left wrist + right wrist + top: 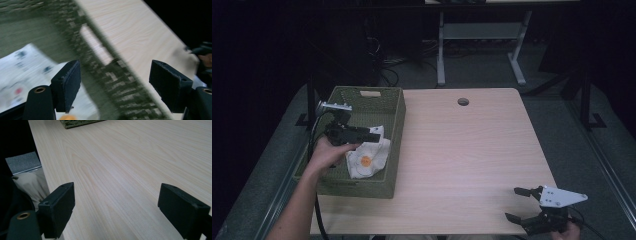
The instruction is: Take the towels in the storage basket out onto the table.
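So from the high view, the left gripper sits inside the green basket at the table's left side, right over a white cloth (it's got an orange spot). The right gripper hangs near the front right corner, jaws wide. Left gripper view: blurry, jaws spread wide with nothing in them, cloth below-left, basket wall between them. Right gripper view: jaws wide apart over bare table, basket corner far off.
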`<control>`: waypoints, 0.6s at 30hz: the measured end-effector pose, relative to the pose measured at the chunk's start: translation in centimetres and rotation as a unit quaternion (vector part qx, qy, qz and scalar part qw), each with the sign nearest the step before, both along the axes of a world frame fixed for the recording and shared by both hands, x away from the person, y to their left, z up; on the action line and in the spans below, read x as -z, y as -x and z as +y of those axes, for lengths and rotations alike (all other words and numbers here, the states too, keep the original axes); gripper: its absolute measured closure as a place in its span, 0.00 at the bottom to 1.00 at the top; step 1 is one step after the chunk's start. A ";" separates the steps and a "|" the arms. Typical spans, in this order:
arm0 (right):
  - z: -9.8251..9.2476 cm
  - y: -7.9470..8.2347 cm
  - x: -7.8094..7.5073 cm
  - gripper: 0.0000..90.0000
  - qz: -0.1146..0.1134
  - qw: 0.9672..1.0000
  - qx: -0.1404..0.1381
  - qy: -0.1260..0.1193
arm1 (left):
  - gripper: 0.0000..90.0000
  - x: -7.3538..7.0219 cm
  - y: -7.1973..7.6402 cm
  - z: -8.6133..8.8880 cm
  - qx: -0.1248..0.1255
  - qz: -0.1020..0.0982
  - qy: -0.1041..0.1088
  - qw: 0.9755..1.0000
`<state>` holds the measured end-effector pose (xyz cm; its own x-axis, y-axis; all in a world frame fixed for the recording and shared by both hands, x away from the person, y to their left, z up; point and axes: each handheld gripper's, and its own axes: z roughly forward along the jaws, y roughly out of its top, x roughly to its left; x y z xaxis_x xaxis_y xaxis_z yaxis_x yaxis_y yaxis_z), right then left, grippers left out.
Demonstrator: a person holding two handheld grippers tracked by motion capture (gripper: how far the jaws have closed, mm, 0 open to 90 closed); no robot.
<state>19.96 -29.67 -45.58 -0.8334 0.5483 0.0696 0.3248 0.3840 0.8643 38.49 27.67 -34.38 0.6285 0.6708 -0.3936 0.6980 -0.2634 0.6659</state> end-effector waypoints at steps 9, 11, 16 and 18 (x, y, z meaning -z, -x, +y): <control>0.0 0.0 0.0 0.15 0.000 1.000 0.000 0.001 | 0.28 1.5 -0.3 1.4 -0.032 0.011 -0.047 0.998; 0.1 0.0 0.0 0.15 -0.002 1.000 -0.002 0.003 | 0.28 2.0 -0.5 1.7 -0.043 0.019 -0.061 0.997; 0.2 0.1 0.0 0.15 -0.002 1.000 -0.003 0.005 | 0.29 2.7 -0.8 1.9 -0.057 0.034 -0.110 0.992; 0.2 0.1 0.0 0.15 -0.003 1.000 -0.004 0.005 | 0.33 3.1 -0.9 1.8 -0.057 0.044 -0.124 0.990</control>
